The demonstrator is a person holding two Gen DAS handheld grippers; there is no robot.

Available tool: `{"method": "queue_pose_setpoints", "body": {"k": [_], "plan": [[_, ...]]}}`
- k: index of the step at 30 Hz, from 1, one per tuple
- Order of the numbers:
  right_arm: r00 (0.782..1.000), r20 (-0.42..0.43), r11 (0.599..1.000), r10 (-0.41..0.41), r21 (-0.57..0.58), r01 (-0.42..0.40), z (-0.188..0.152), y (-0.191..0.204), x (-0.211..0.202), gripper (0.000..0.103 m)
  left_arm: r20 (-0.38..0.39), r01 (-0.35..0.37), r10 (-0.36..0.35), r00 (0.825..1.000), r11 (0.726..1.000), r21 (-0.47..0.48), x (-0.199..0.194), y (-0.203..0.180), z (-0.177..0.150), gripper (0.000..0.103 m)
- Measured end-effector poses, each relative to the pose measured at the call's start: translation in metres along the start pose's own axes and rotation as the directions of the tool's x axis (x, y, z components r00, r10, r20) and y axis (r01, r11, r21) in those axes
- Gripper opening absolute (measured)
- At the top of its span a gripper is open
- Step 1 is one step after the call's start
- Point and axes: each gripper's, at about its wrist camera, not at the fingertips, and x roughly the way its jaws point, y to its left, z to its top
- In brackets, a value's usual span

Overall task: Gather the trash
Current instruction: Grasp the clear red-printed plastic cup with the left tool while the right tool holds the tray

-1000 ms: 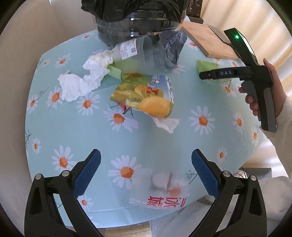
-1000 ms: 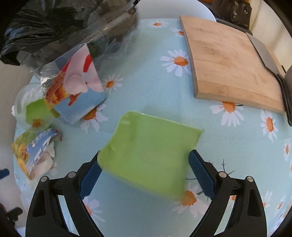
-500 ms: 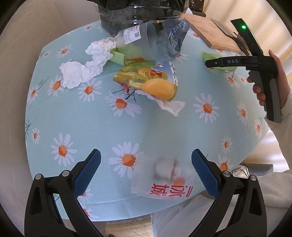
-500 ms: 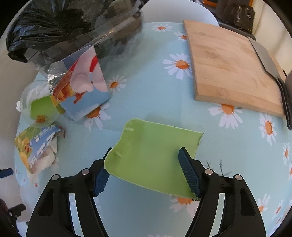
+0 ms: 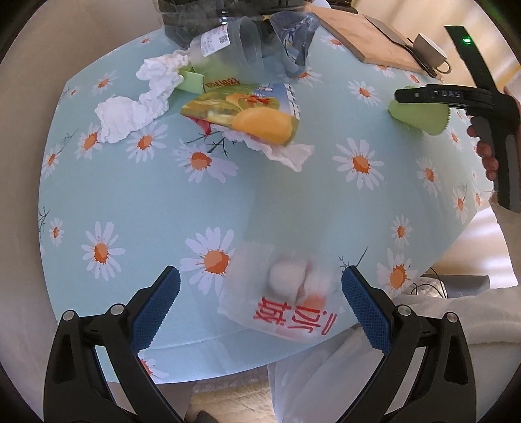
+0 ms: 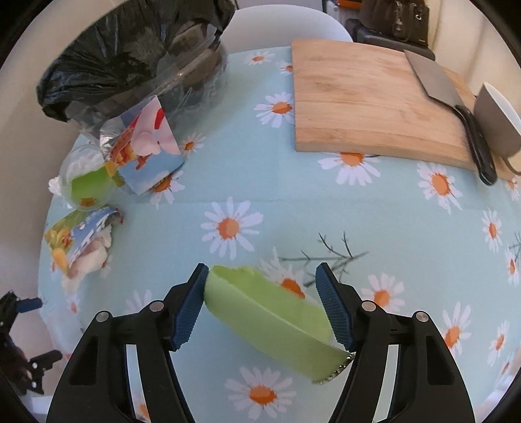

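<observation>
My right gripper (image 6: 263,302) is closed on a green wrapper (image 6: 270,315), which buckles between the blue pads; it also shows in the left wrist view (image 5: 420,114). My left gripper (image 5: 260,309) is open, its fingers either side of a translucent white bag with red print (image 5: 283,309) at the table's near edge. A yellow snack packet (image 5: 247,114) on a tissue, a crumpled white tissue (image 5: 136,107), a clear plastic cup (image 5: 228,42) and a blue pictured packet (image 6: 146,149) lie near the black-lined bin (image 6: 130,55).
A wooden cutting board (image 6: 374,97) with a cleaver (image 6: 452,107) and a grey cup (image 6: 498,120) sits at the far right. The round table has a daisy-print cloth (image 5: 162,201). A white chair (image 6: 286,29) stands behind the table.
My right gripper's jaws have narrowed onto the green wrapper, which has crumpled and lifted. My left gripper has come closer to the white bag at the near edge.
</observation>
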Motion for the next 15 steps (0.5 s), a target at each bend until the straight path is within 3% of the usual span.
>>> {"method": "queue_pose_setpoints", "body": {"k": [5, 6, 7, 15], "plan": [[1.0, -0.002, 1.0, 0.003, 0.0, -0.003, -0.01, -0.001, -0.006, 0.052, 0.001, -0.009, 0.009, 1.0, 1.0, 0.019, -0.001, -0.001, 0.0, 0.097], [1.0, -0.001, 1.0, 0.008, 0.001, -0.008, -0.012, -0.001, -0.006, 0.041, 0.006, -0.007, 0.007, 1.0, 1.0, 0.023, -0.003, -0.001, 0.0, 0.097], [1.0, -0.004, 1.0, 0.015, 0.002, -0.015, -0.012, -0.001, -0.005, 0.017, 0.017, 0.0, -0.001, 1.0, 1.0, 0.028, -0.006, -0.002, 0.001, 0.097], [1.0, 0.006, 1.0, -0.015, 0.025, 0.015, -0.02, -0.008, -0.006, 0.018, 0.037, 0.001, -0.003, 0.999, 0.999, 0.049, -0.022, -0.001, 0.003, 0.097]]}}
